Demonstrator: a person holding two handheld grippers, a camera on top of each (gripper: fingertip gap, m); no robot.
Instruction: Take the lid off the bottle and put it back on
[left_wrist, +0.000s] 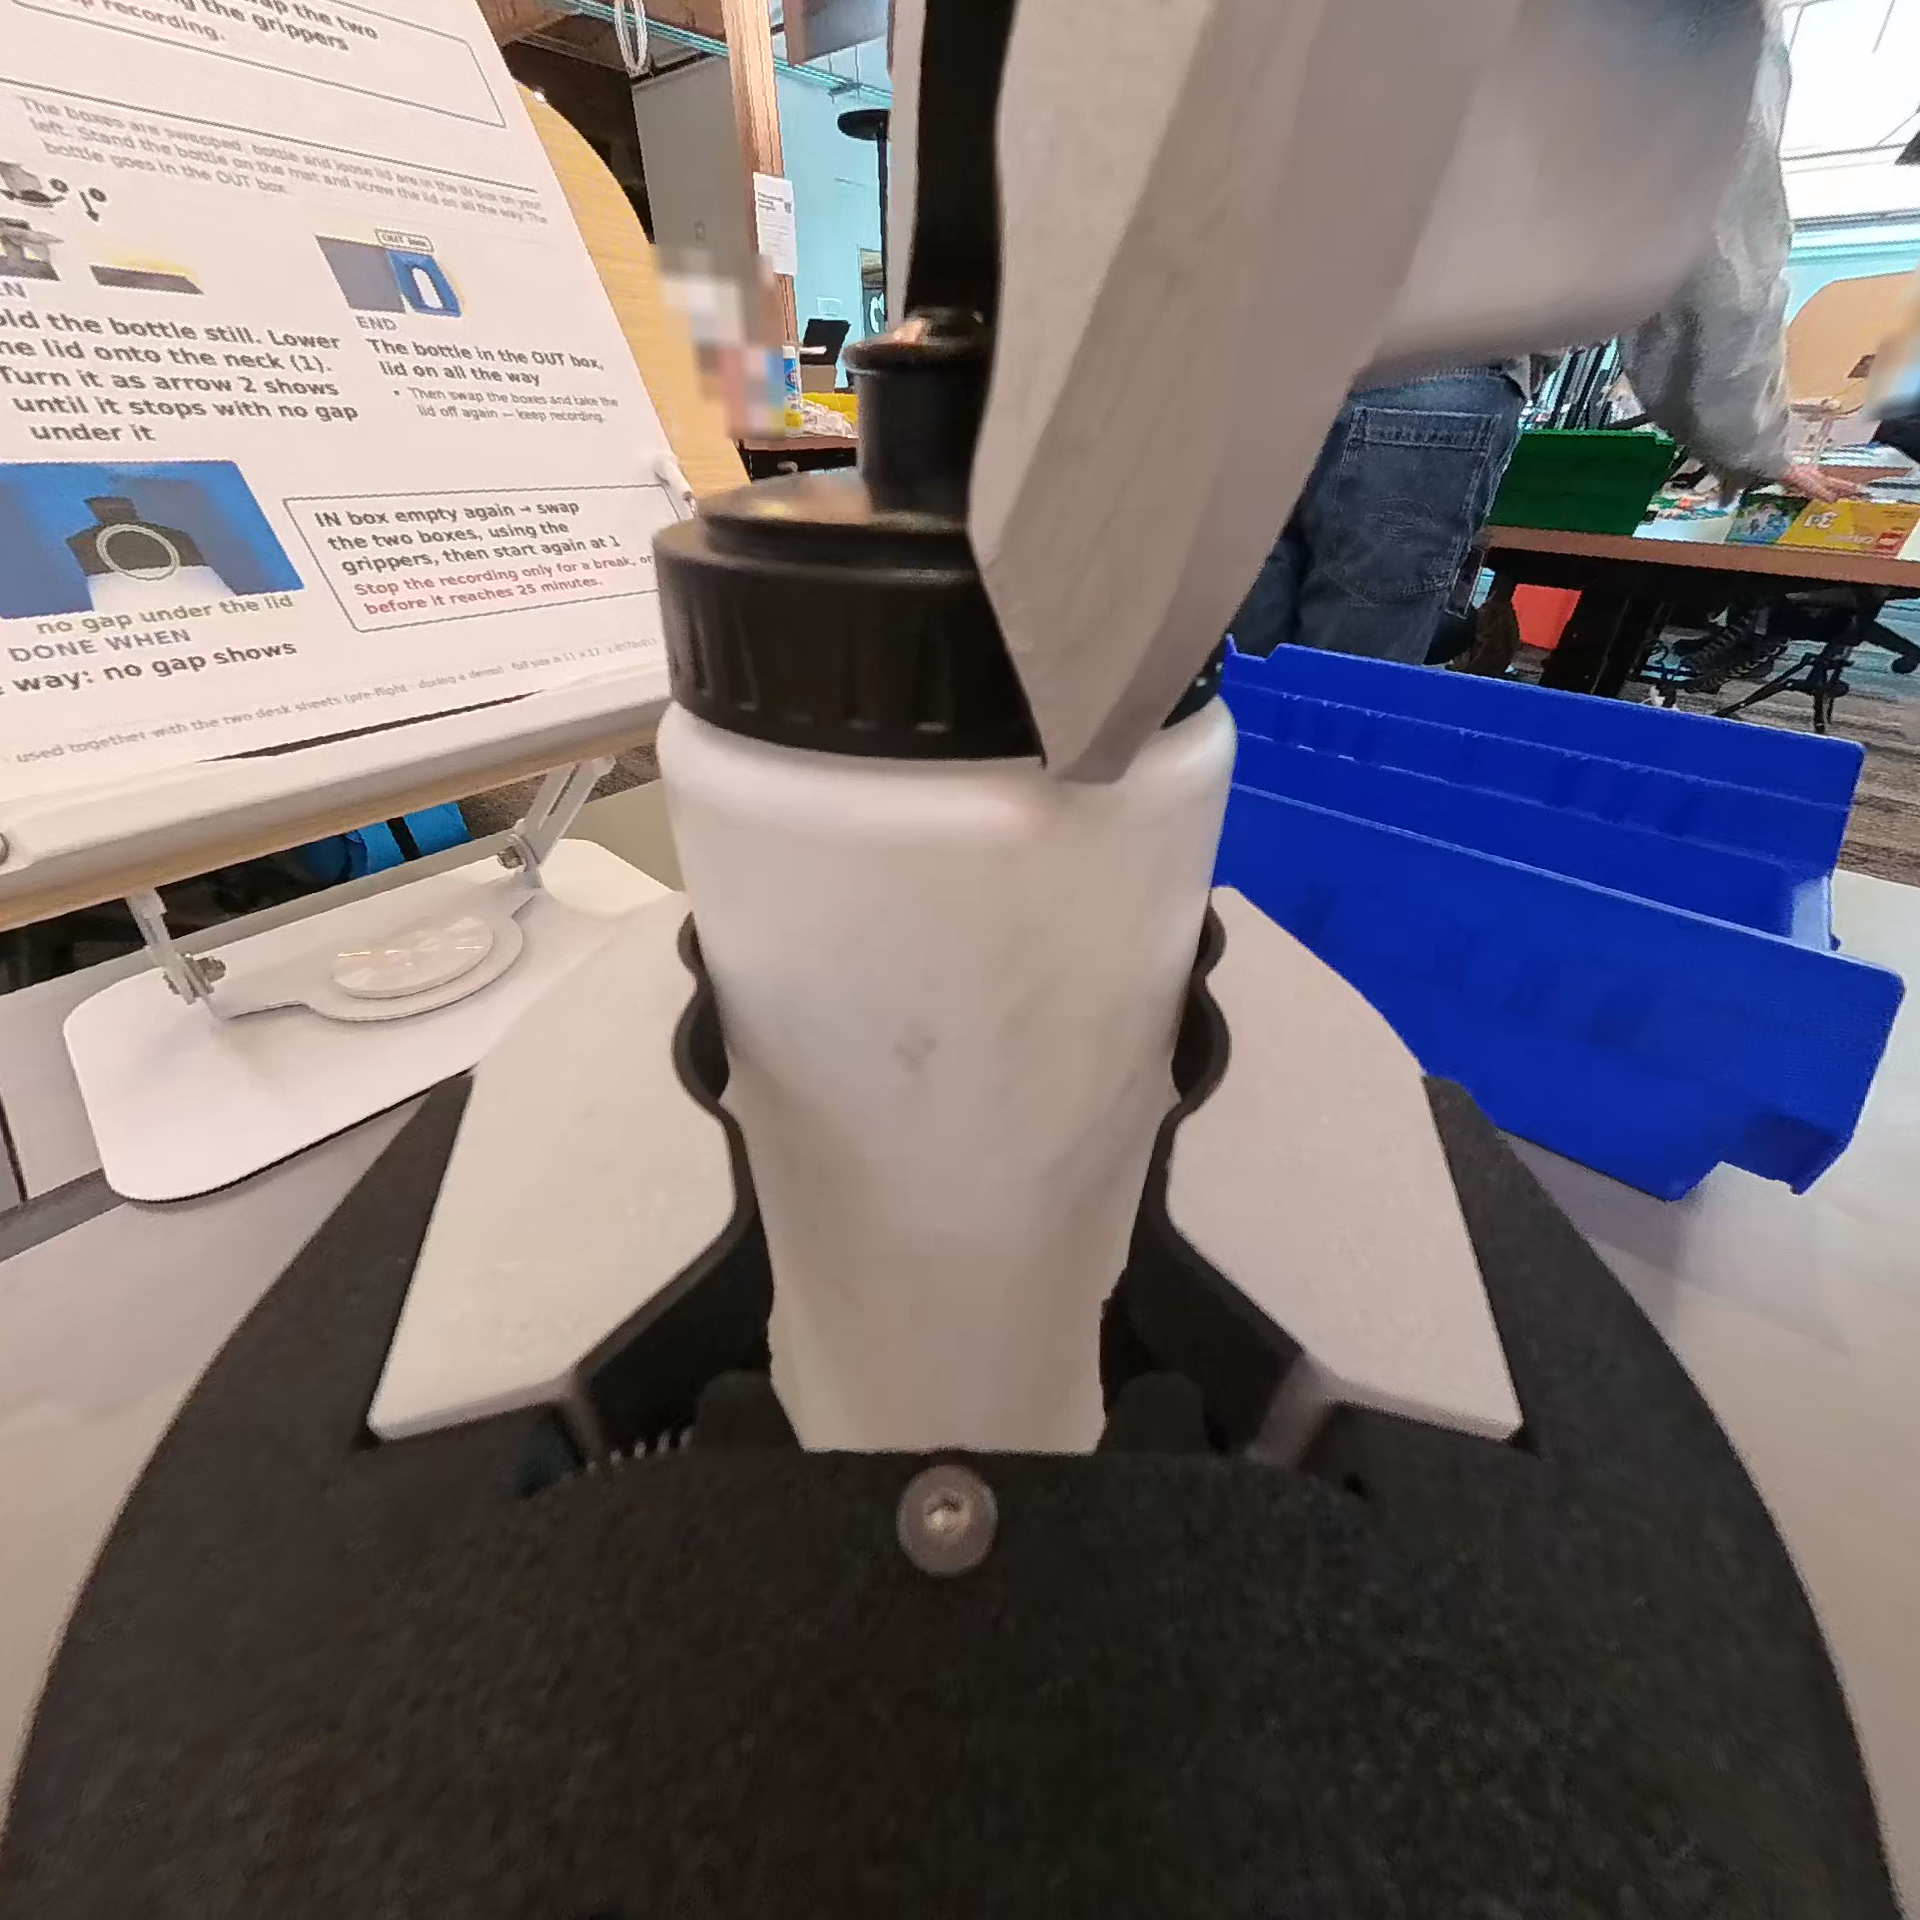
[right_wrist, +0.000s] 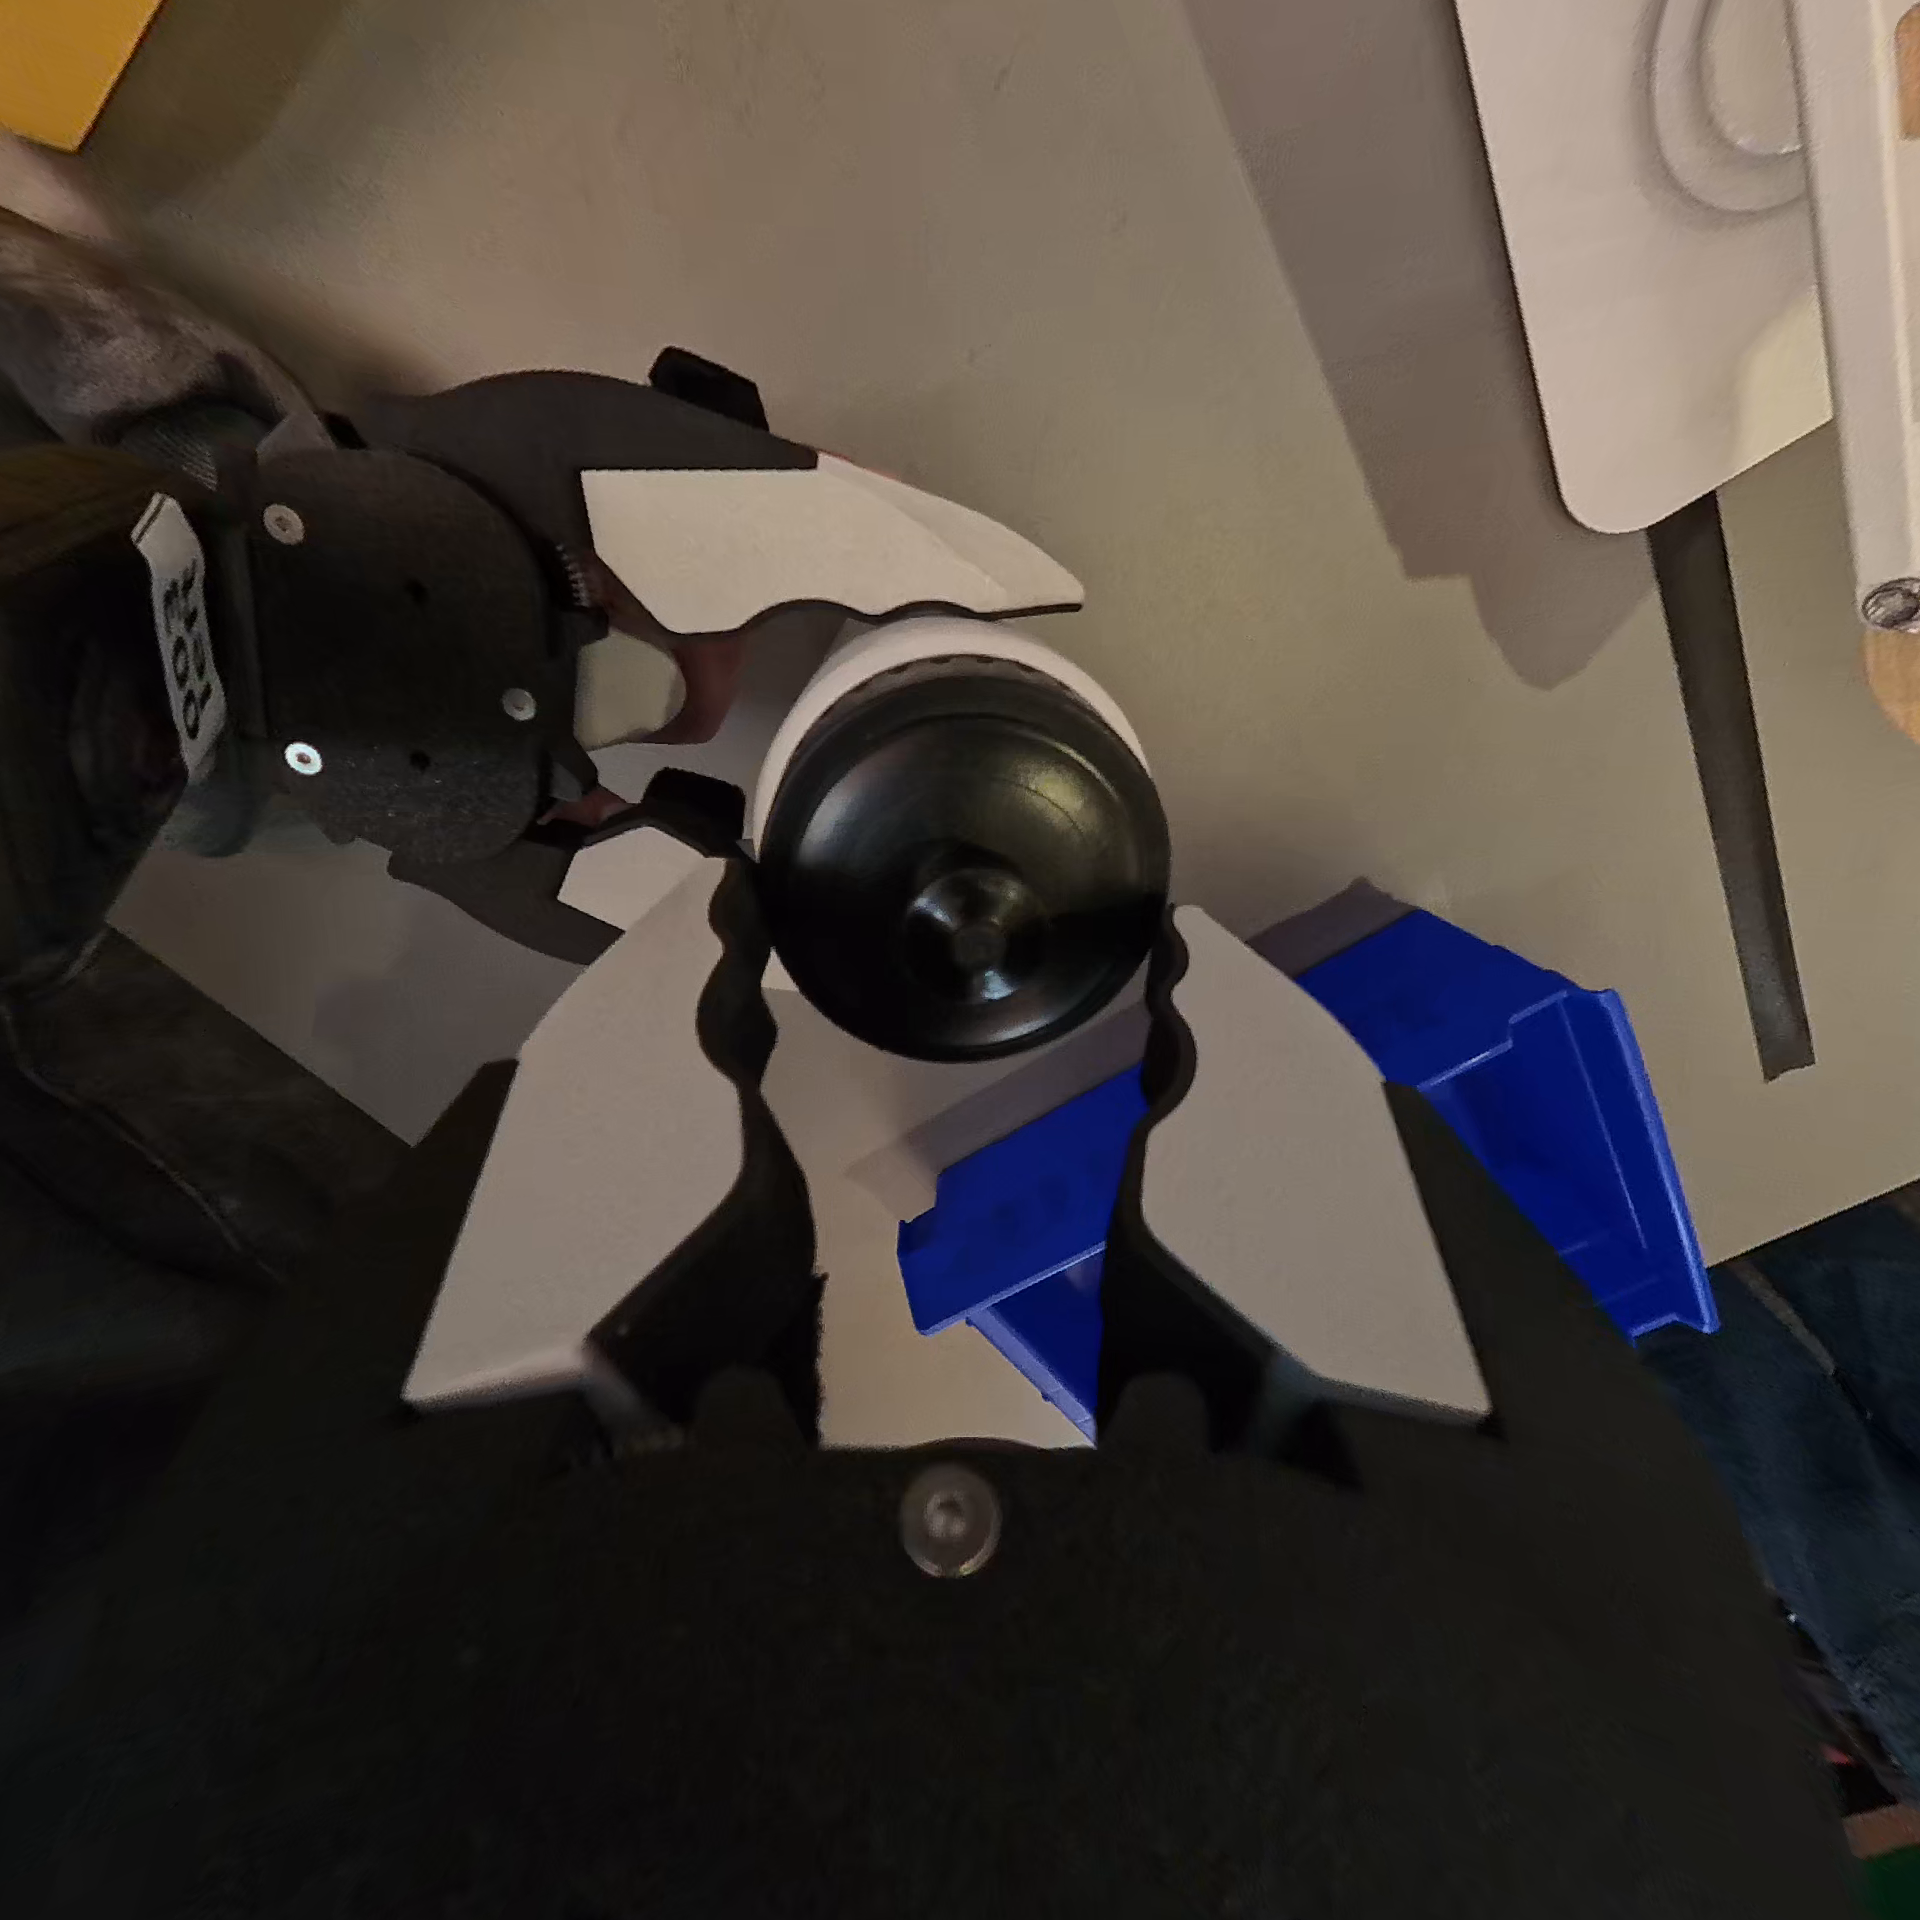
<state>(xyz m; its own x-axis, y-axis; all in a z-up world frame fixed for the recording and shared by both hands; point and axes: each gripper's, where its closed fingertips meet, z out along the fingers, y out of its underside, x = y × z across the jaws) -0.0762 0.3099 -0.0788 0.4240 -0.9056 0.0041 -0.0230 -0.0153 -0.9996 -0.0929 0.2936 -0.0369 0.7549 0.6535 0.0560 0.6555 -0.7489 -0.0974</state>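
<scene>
**Desk:** Where's the bottle?

**Me:** I have the white bottle (left_wrist: 935, 1039) upright between my left tongs (left_wrist: 948, 940). Both fingers are clamped against its body, below the shoulder. The black lid (left_wrist: 831, 634) sits on the neck, its ribbed skirt right down on the white shoulder on the side I can see, with a black spout standing up from its middle.

**Desk:** And the right?

**Me:** My right tongs (right_wrist: 951, 920) point straight down over the lid (right_wrist: 961, 883). The fingertips sit on either side of its rim and look to be touching it, but I can't tell whether they truly grip. In the left wrist view one grey finger (left_wrist: 1091, 520) of those tongs comes down across the lid's right edge to the shoulder.

**Desk:** Any writing?

**Me:** There is a printed instruction sheet (left_wrist: 260, 364) on a white stand (left_wrist: 260, 1081), left of and beyond the left tongs, with text, small diagrams and a photo. I'm not reading it out. The left tongs (right_wrist: 727, 717) carry a small white tag with dark characters on the body, seen from the right wrist view. The bottle itself shows no label or brand.

**Desk:** Anything else nearby?

**Me:** There is a blue bin (left_wrist: 1558, 914), tipped on its side, on the pale surface (left_wrist: 1714, 1351) just right of the left tongs. From above, it lies under my right tongs, beside the bottle (right_wrist: 1039, 649).
</scene>
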